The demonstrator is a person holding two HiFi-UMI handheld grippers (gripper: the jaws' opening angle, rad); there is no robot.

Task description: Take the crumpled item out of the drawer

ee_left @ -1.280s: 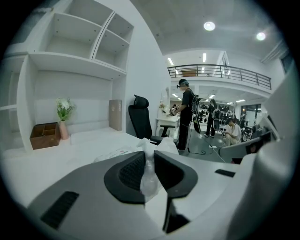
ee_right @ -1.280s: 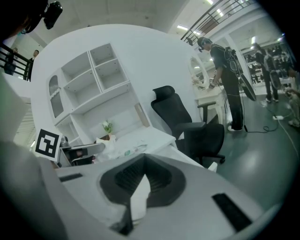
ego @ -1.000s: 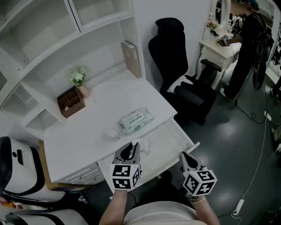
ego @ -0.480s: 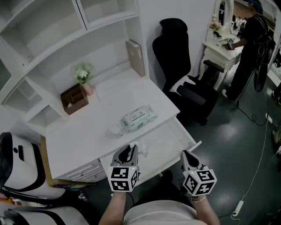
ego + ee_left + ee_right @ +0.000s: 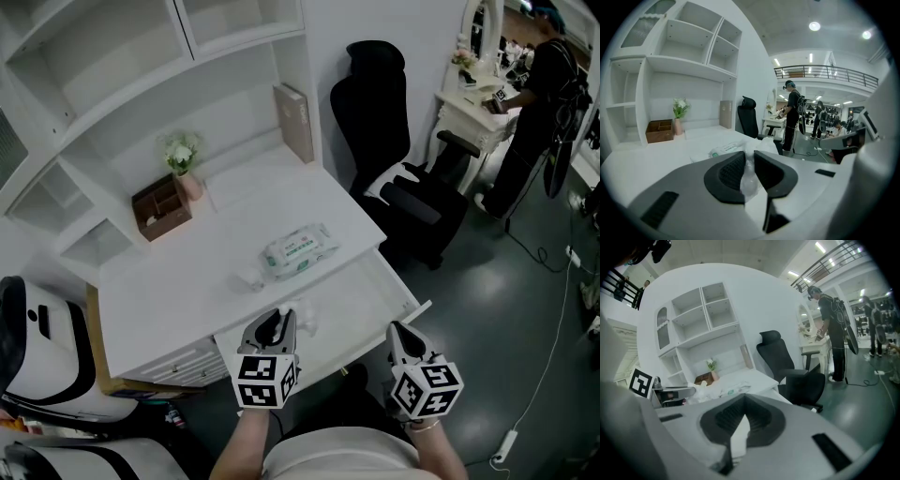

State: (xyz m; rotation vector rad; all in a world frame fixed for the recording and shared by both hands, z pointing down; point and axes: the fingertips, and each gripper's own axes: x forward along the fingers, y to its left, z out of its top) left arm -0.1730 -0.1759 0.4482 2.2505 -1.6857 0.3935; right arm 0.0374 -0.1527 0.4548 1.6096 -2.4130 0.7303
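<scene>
The crumpled item (image 5: 305, 317), a wad of thin white plastic, is pinched between the jaws of my left gripper (image 5: 278, 317) over the near left part of the open white drawer (image 5: 367, 298). In the left gripper view the crumpled item (image 5: 748, 176) fills the narrow gap between the black pads of the left gripper (image 5: 749, 154) and bulges out past their tips. My right gripper (image 5: 396, 330) hovers at the drawer's front right corner. The jaws of the right gripper (image 5: 744, 399) meet at the tips with nothing between them.
A pack of wet wipes (image 5: 298, 248) lies on the white desk (image 5: 178, 281) just behind the drawer. A wooden box (image 5: 161, 206), a small flower vase (image 5: 183, 164) and a book (image 5: 298, 122) stand at the back. A black office chair (image 5: 398, 183) is right of the desk, and a person (image 5: 534, 94) stands far right.
My left gripper has drawn back a little from the desk, towards my body, with the crumpled item still in it. The right gripper has stayed put.
</scene>
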